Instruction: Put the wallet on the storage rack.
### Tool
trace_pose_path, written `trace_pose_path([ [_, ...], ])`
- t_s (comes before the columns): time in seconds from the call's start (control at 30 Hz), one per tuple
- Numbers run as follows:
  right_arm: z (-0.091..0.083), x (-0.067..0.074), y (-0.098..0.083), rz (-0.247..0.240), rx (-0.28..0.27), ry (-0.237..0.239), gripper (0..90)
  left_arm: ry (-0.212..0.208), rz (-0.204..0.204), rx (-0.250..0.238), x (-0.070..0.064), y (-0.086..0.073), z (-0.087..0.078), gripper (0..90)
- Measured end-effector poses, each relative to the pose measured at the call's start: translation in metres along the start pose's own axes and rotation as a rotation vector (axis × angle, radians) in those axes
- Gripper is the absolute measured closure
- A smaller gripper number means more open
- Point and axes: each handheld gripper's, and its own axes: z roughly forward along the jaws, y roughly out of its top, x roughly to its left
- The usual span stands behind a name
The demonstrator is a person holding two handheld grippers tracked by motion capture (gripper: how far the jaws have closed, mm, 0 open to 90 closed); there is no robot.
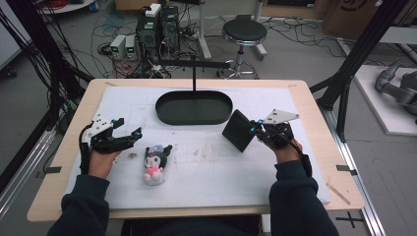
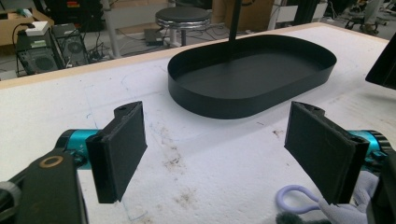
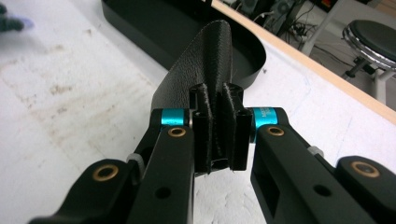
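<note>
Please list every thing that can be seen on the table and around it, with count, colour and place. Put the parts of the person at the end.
Tray: 1, black, oval, at the far middle of the table, nothing in it.
Leather pouch: 1, black, flat, lifted off the mat at the right, clamped at its edge.
Plush toy: 1, black, white and pink, lying on the mat near the left.
Mat: 1, white, stained, covering the wooden table.
Stool: 1, black seat, on the floor behind the table.
Computer boxes: several, dark, on the floor at the back among cables.
Left hand-held gripper: 1, black, jaws wide apart, holding nothing.
Right hand-held gripper: 1, black, shut on the pouch.
</note>
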Motion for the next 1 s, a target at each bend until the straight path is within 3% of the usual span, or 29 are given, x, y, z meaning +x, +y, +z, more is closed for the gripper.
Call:
trace_pose_path([
  [0.17,0.005,0.000,0.000,0.065,-0.010,0.091,84.3,-0.002,0.002,-0.003,-0.001,0.000,0.000,20.3],
  [0.37,0.006,0.000,0.000,0.095,-0.036,0.149,84.5,0.000,0.001,-0.001,0.000,0.000,0.000,20.3],
  [0.4,0.007,0.003,0.002,0.090,-0.041,0.187,84.4,-0.002,0.002,0.000,0.000,0.000,0.000,20.3],
  [0.43,0.007,0.003,0.002,0.090,-0.041,0.187,84.4,-0.002,0.002,-0.001,0.000,0.000,0.000,20.3],
  [0.5,0.009,0.010,0.005,0.059,-0.038,0.233,84.4,0.000,0.002,0.000,0.000,0.000,0.000,20.3],
  [0.57,0.010,0.014,0.007,0.045,-0.038,0.251,84.4,0.000,0.000,-0.002,0.000,0.000,0.000,20.3],
  [0.63,0.011,0.024,0.008,-0.019,-0.033,0.263,84.1,0.002,-0.001,-0.005,0.000,0.000,-0.001,20.3],
  [0.77,0.011,0.031,0.006,-0.074,-0.055,0.267,82.1,0.002,-0.001,-0.006,0.000,0.000,0.000,20.3],
  [1.0,0.009,0.029,0.001,-0.050,-0.103,0.269,74.0,0.004,-0.001,-0.004,0.001,0.000,-0.001,20.3],
])
